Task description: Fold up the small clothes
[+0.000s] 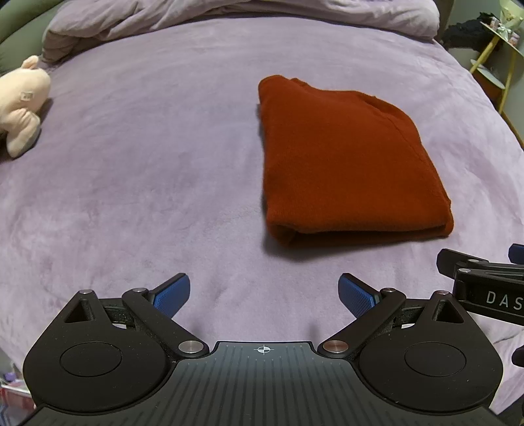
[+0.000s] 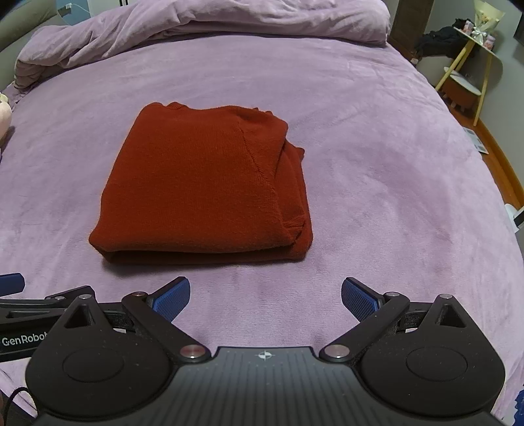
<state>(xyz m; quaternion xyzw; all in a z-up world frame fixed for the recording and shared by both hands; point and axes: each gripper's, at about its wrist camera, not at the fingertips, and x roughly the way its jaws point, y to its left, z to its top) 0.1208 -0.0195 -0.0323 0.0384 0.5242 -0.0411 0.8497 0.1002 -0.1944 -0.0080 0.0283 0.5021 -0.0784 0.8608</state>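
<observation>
A rust-red knit garment [image 1: 347, 164] lies folded into a thick rectangle on the purple bed cover [image 1: 147, 164], its folded edge toward me. In the left wrist view it sits ahead and to the right; my left gripper [image 1: 263, 295] stands open with nothing between its blue pads, short of the garment. In the right wrist view the same garment [image 2: 203, 186] lies ahead and to the left. My right gripper [image 2: 265, 296] is open too, empty, just in front of the garment's near edge. Each gripper shows at the other view's side edge.
A bunched purple duvet [image 2: 203, 23] runs along the far end of the bed. A pale plush toy [image 1: 19, 101] lies at the bed's left edge. A yellow-legged side table [image 2: 471, 65] with clutter stands beyond the right side, over a wooden floor.
</observation>
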